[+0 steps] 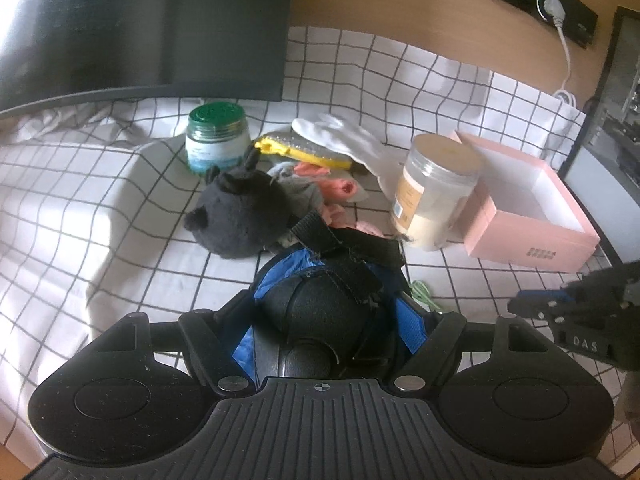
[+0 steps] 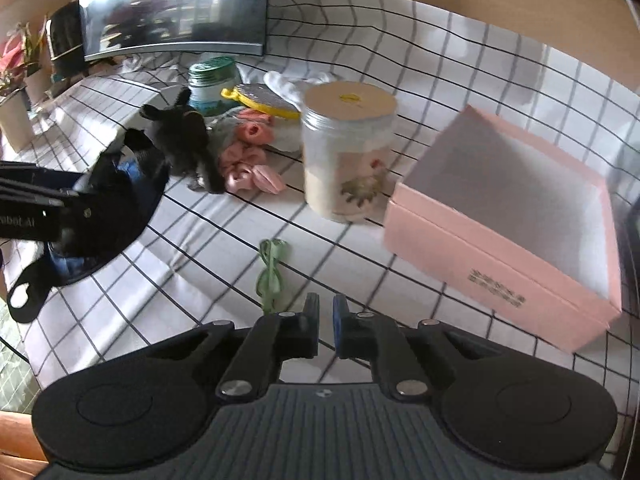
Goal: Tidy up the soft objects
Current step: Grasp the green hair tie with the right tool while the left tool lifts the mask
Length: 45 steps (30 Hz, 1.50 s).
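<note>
White checked cloth over the bench. Nearest, right tool with fingers almost together, gripping nothing, above a green hair tie on the cloth. Left tool clamped on a black and blue padded brace, straps hanging loose. Beyond, a black plush toy touching pink scrunchies, with a cream-filled jar just right of them. Open pink box beside that jar. Farther back, a green-lidded jar, yellow brush, white glove, then a dark monitor
</note>
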Each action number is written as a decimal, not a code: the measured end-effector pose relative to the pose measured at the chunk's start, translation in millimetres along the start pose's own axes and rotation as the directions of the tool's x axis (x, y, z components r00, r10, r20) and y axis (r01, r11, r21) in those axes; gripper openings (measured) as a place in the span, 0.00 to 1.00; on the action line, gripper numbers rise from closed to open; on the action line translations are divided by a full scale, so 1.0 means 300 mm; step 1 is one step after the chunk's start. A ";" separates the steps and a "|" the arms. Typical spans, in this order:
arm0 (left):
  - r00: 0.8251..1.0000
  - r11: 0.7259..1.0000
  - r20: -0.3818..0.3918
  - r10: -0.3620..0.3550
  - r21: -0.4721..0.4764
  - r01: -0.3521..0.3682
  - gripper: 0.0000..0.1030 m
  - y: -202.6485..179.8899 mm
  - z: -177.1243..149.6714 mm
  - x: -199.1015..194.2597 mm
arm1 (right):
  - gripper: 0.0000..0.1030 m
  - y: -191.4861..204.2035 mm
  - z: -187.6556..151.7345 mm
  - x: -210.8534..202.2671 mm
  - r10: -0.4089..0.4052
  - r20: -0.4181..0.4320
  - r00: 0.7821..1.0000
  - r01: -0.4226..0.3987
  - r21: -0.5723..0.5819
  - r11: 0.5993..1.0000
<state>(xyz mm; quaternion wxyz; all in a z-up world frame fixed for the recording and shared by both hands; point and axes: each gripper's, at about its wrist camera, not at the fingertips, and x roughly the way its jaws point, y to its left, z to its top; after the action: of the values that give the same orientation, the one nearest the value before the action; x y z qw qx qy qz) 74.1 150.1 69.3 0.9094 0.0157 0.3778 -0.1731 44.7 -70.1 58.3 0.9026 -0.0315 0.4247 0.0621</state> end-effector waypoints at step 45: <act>0.979 0.985 -0.142 -0.145 0.072 0.156 0.77 -0.084 -0.057 0.060 | 0.18 -0.029 0.034 -0.064 0.067 0.008 0.998 -0.067 0.026 0.997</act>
<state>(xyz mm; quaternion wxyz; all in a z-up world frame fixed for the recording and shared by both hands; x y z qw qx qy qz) 66.0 123.6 47.2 0.8644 0.0366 0.4316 -0.2554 41.5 -79.2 79.5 0.9019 -0.0052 0.4231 0.0871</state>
